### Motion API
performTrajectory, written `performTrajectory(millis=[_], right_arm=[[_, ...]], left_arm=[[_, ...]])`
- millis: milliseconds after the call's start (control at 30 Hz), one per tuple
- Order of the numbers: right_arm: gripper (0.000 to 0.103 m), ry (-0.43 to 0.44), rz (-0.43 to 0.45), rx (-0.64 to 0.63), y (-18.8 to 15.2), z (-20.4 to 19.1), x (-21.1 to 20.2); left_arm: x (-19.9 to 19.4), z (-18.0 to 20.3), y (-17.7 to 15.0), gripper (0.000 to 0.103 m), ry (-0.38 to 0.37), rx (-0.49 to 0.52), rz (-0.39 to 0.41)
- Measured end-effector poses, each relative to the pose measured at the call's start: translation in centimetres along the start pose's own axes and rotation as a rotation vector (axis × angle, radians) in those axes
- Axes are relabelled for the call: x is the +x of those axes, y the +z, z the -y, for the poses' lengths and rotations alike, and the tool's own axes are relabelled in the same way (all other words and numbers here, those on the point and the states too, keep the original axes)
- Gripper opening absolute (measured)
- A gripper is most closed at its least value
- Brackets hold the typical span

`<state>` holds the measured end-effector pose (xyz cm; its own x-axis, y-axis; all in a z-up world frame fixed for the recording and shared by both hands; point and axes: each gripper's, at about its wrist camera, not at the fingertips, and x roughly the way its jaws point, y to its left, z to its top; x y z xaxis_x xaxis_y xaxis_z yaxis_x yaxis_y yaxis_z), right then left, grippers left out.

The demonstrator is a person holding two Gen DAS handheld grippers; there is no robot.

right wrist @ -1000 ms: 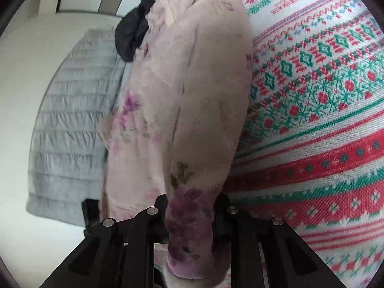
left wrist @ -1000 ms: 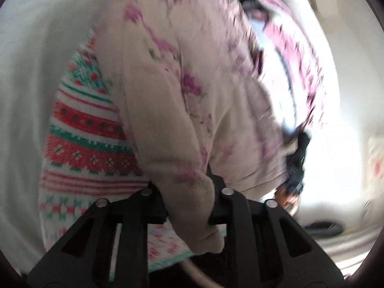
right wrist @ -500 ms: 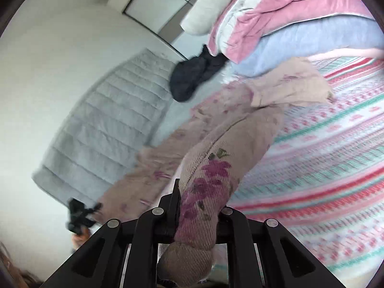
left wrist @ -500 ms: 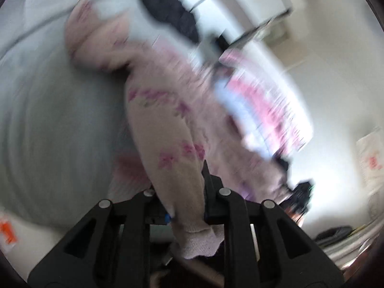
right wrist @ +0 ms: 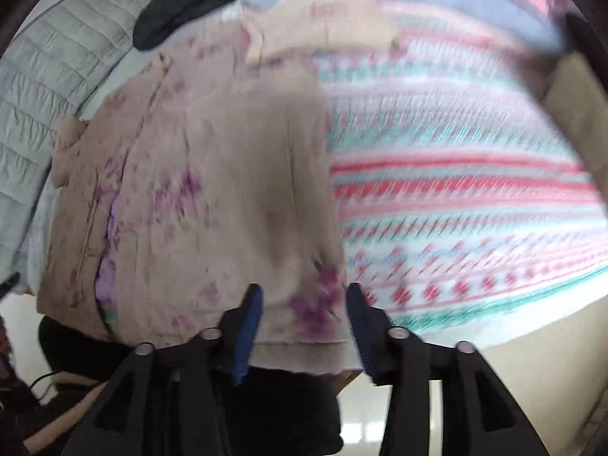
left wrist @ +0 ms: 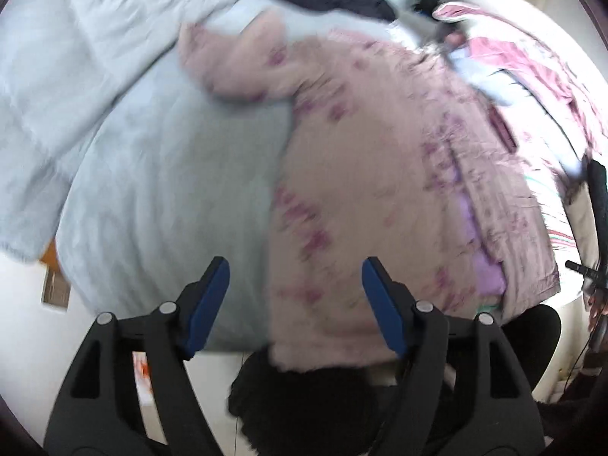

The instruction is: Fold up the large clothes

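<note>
Change since before: both grippers had pinched the hem of the pink floral garment a second ago; now the cloth is out of the pads and lies spread on the bed, and both sets of jaws have just been opening
Left gripper (left wrist: pixel 295 292): jaws stand wide apart, blue pads bare, nothing pressed between them; the garment's lower edge shows in the gap but touches neither pad
Right gripper (right wrist: pixel 302 311): jaws parted, less wide than the left; the garment's hem with a purple flower print lies between the pads, and no pinch on it can be made out
Pink floral garment (left wrist: pixel 380 174): laid flat across the bed, open down the front with a lilac lining showing along the opening; one sleeve sticks out to the upper left in the left wrist view
Pale blue quilt (left wrist: pixel 159 174): under the garment's left half in the left wrist view, smooth, running to the bed's edge
Patterned blanket (right wrist: pixel 456 197): red, green and white bands, just beside the garment on its right in the right wrist view, partly under it
Grey quilted cover (right wrist: pixel 49 64): at the far left of the right wrist view, beyond the garment
Dark clothing (right wrist: pixel 178 7): a small black heap near the head of the bed, apart from the garment
Pink and blue bedding (left wrist: pixel 505 57): bunched at the top right of the left wrist view
Picture quality: both views smeared by motion, fine detail lost
</note>
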<state>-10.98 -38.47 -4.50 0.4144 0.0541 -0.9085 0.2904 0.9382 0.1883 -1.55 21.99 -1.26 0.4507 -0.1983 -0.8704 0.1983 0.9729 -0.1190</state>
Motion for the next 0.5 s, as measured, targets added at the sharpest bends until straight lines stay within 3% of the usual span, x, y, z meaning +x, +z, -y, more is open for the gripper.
performTrajectory(millis=[100, 267, 400, 500], right_arm=[[0.063, 0.055, 0.045, -0.117, 0.9, -4.4, 0.3], [0.063, 0.163, -0.04, -0.319, 0.3, -13.5, 5.5], [0.063, 0.215, -0.133, -0.409, -0.8, -18.1, 10.7], [0.058, 0.128, -0.076, -0.469, -1.4, -19.3, 12.8]], left_arm=[[2.6, 5.4, 0.2, 0.074, -0.141, 0.089, -0.031], [9.8, 14.9, -1.5, 0.074, -0.276, 0.249, -0.189], [13.6, 18.8, -2.5, 0.074, -0.214, 0.348, -0.254], [14.2, 18.8, -2.9, 0.069, -0.16, 0.393, -0.222]])
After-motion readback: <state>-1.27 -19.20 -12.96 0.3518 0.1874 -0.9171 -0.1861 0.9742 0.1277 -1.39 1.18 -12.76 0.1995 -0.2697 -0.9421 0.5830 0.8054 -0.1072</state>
